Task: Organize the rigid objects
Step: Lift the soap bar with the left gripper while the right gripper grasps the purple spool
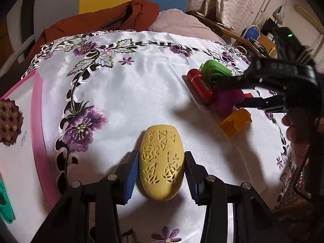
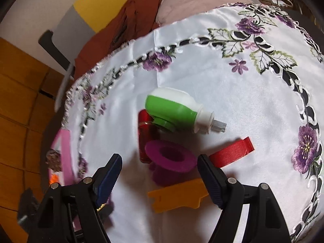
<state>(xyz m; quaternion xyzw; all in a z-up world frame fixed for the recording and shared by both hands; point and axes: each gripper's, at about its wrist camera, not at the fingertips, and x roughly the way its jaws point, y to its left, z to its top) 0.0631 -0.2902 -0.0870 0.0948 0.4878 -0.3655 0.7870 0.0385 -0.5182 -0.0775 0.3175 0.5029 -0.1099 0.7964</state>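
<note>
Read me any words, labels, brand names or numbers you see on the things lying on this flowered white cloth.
None can be read.
Yellow egg-shaped carved piece: cut-out flower and triangle patterns only, no letters.
Green and white plastic bottle: no label visible.
Flat orange plastic piece: one tiny mark, too small to read.

Bare tablecloth centre; toy cluster (perhaps touching) crowding its right edge.

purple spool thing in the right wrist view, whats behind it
Behind the purple spool lies a red cylinder, its near end hidden by the spool's rim. Beyond that lies a green and white bottle. Whether the spool touches the cylinder cannot be seen.
</note>
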